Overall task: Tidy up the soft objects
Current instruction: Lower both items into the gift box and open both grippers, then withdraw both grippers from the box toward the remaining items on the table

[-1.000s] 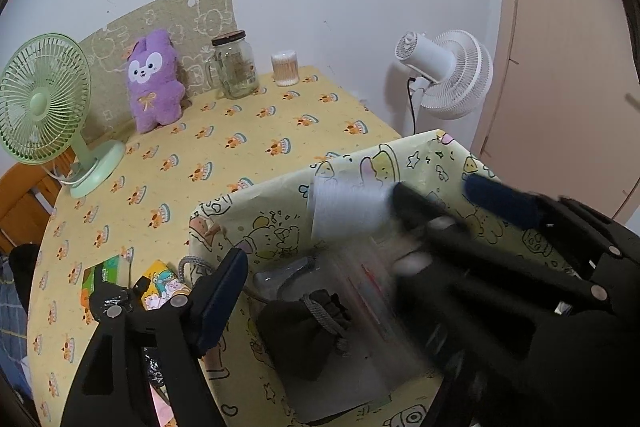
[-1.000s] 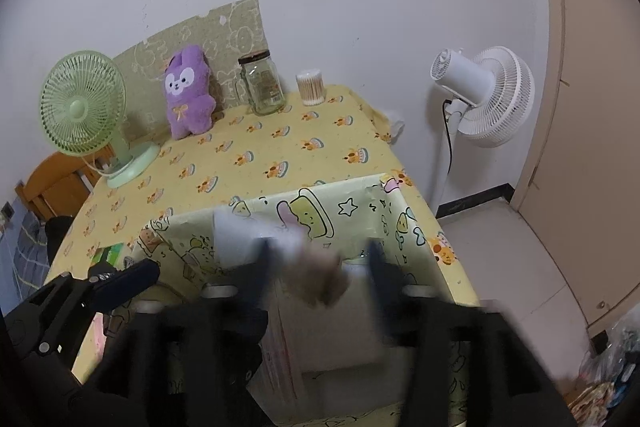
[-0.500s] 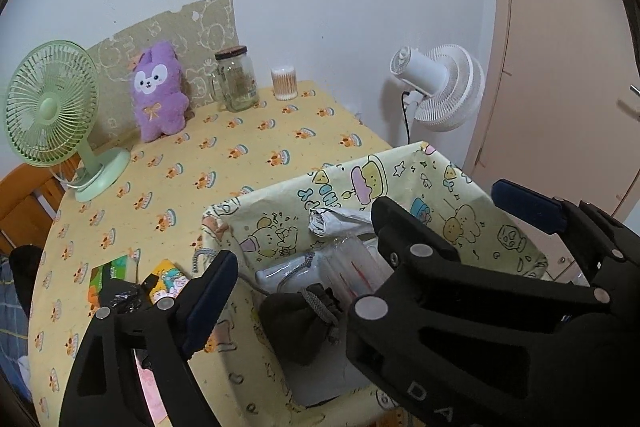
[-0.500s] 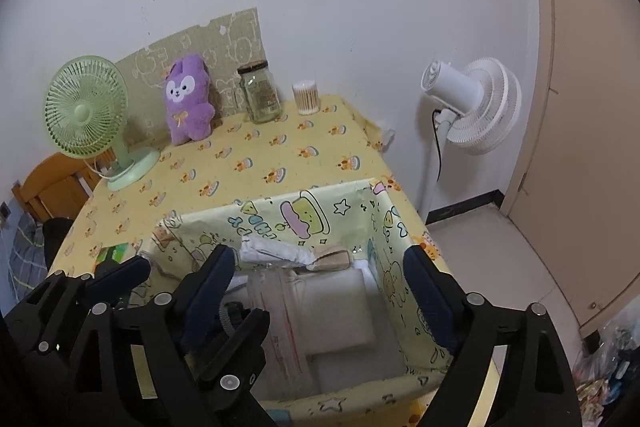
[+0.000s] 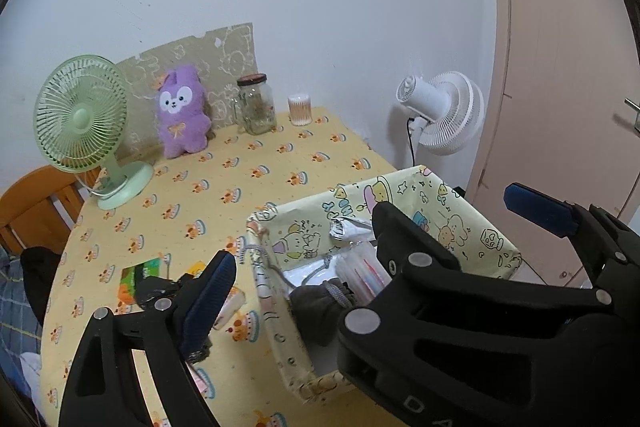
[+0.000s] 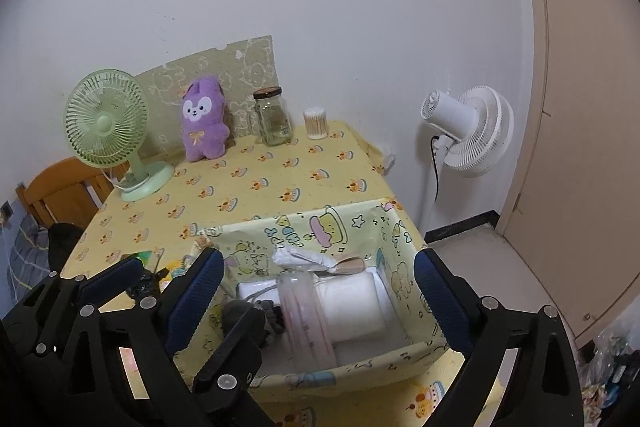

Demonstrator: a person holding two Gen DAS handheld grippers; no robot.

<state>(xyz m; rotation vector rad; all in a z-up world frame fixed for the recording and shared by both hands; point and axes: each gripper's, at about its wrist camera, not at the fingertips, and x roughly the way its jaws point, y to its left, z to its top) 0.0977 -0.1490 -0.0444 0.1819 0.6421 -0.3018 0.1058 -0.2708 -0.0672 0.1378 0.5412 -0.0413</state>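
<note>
At the far left of my left wrist view a wooden chair (image 5: 30, 203) is cut off by the frame edge, with a dark cloth (image 5: 40, 275) below it that I cannot identify. Next comes the green desk fan (image 5: 82, 115), then the purple plush rabbit (image 5: 182, 111) leaning upright against a patterned board at the wall, a glass jar (image 5: 256, 105) and a small tub of cotton swabs (image 5: 300, 110), all on the table (image 5: 224, 183) with its yellow cake-print cloth.

My left claw (image 6: 120, 283) stands wide open with nothing between its pads; its near finger hides most of some colourful packets (image 5: 138, 273) lying flat on the table, and their print is too small to read.

The fabric storage box (image 6: 320, 227), printed with cartoon animals, sits at the near right edge of the table. Inside lie a grey drawstring pouch (image 5: 320, 303), a clear plastic bag with red lettering I cannot make out (image 6: 304, 311), folded white cloth (image 6: 356, 299) and a crumpled white piece (image 6: 296, 259) against the back wall.

My right claw (image 6: 320, 291) hangs over the box, its jaws opening, empty; in the left view its body covers the box's right half and shows the letters "D A".

At the right a white floor fan (image 6: 472, 131) stands beside a beige door (image 6: 580, 107).
</note>
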